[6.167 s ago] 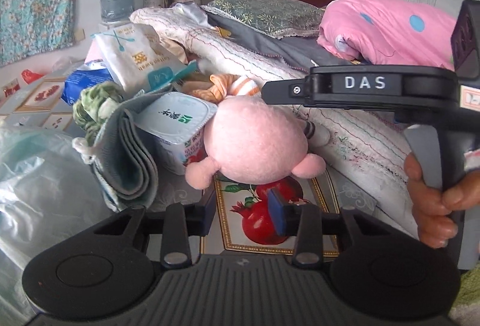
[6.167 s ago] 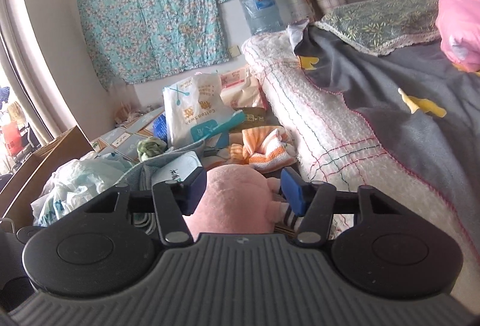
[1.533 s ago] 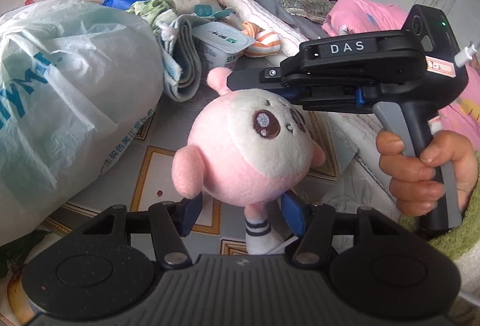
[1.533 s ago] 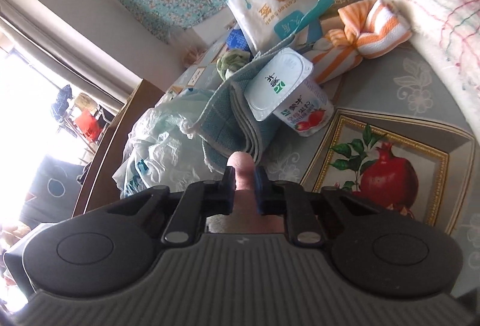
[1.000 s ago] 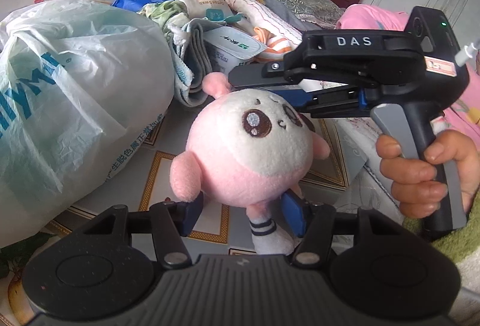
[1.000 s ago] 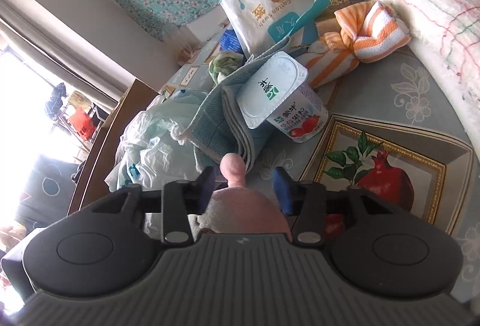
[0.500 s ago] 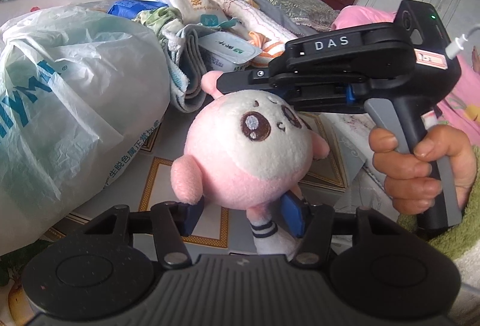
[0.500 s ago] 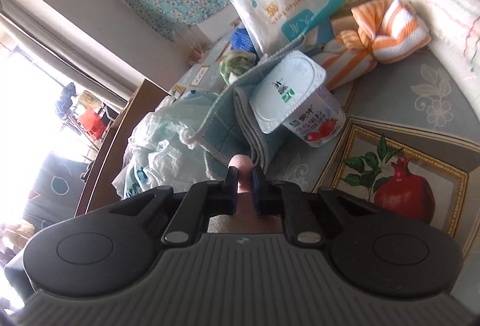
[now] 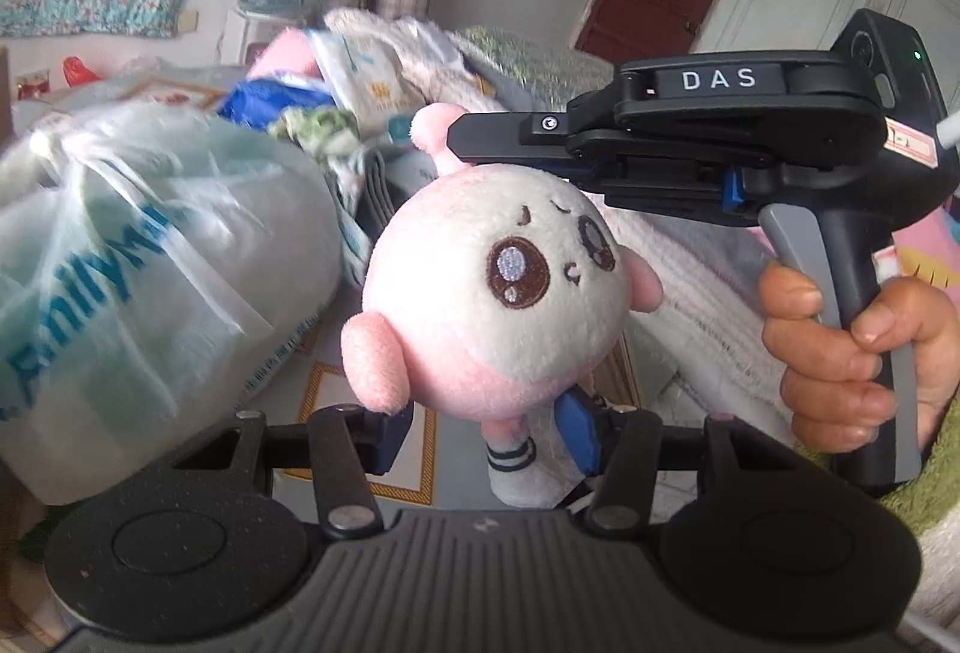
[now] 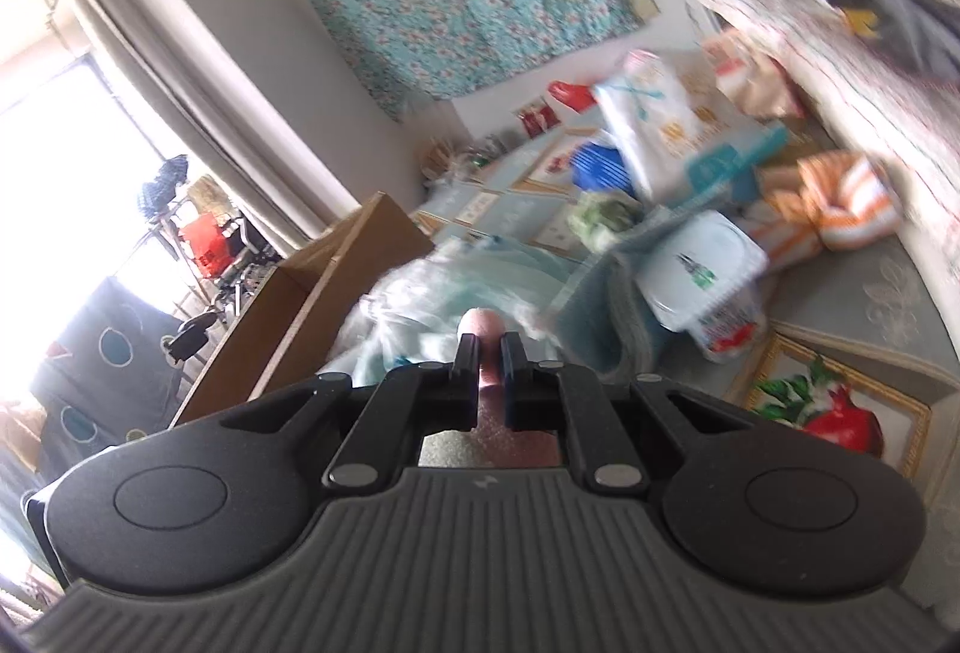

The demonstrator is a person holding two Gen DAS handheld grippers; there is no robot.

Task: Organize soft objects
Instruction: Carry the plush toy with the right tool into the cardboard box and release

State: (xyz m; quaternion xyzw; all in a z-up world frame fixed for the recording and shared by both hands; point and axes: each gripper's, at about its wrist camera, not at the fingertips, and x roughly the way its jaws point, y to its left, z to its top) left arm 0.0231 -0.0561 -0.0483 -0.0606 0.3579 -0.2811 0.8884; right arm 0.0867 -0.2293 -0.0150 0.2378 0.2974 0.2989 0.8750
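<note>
A round pink and white plush toy (image 9: 498, 293) hangs in the air in the left wrist view, face toward the camera. My right gripper (image 9: 456, 140) comes in from the right and is shut on the toy's pink ear (image 9: 429, 128). The right wrist view shows the same ear (image 10: 480, 323) pinched between the two fingers of the right gripper (image 10: 487, 359). My left gripper (image 9: 483, 431) is below the toy. Its jaws are closing on the toy's underside and striped leg (image 9: 510, 458), with the pads against them.
A big pale plastic bag (image 9: 138, 257) fills the left. Behind the toy lie a folded teal towel (image 10: 606, 311), a yogurt tub (image 10: 702, 281) and an orange striped cloth (image 10: 840, 209). The bed (image 10: 870, 71) runs along the right. A cardboard box (image 10: 336, 287) stands at the left.
A second ago the right gripper stood open around the ear; it has shut on it. Both grippers and the toy have risen, and the right wrist view has tilted.
</note>
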